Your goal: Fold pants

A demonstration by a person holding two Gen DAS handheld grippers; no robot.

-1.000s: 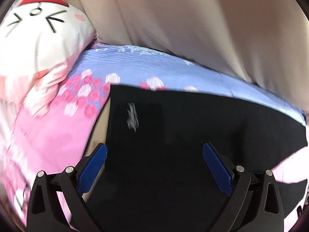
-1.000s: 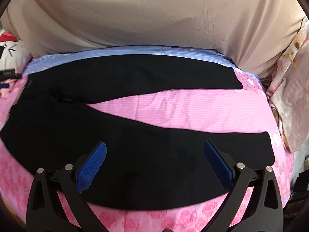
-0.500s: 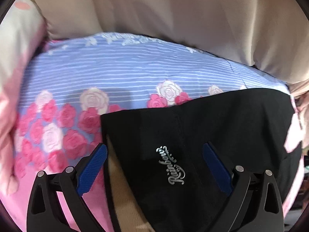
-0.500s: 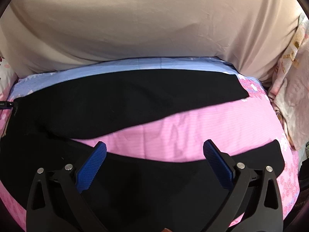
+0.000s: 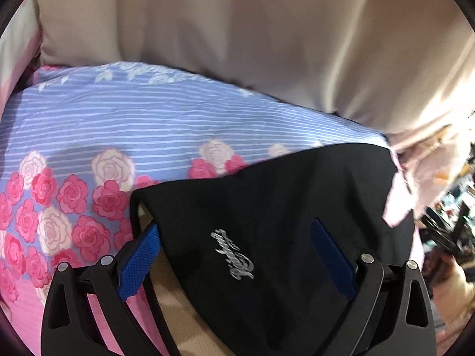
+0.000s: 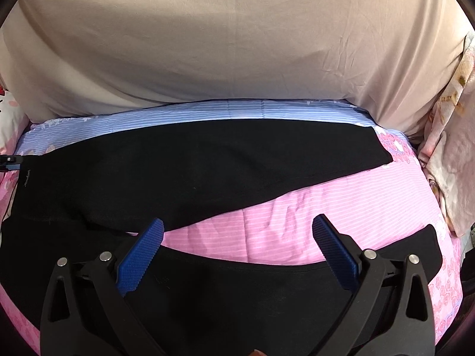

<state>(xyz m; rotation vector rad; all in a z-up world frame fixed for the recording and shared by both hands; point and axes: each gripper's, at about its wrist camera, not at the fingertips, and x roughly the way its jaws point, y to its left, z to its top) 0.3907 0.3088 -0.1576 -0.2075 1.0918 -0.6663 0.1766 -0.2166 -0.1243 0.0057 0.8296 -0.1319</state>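
Right now my left claw [image 5: 236,255] is spread wide with nothing between its blue pads [image 5: 139,262], poised over the waistband corner of the pants [image 5: 267,207], just by the silver logo [image 5: 234,255]. My right claw [image 6: 237,252] is equally wide and empty, hanging over the near leg [image 6: 237,296], with the far leg [image 6: 207,172] lying beyond a wedge of pink sheet [image 6: 311,222].

Outward from there, the pants lie spread flat on the bed, legs splayed apart, waist to my left and cuffs to my right, against a beige backrest [image 6: 237,44].

I judge the cloth soft, light and limp, perhaps fleecy inside where tan shows at the waist. It will sag and drag, so I would pinch the waistband edge and the near cuff, biting through both layers.
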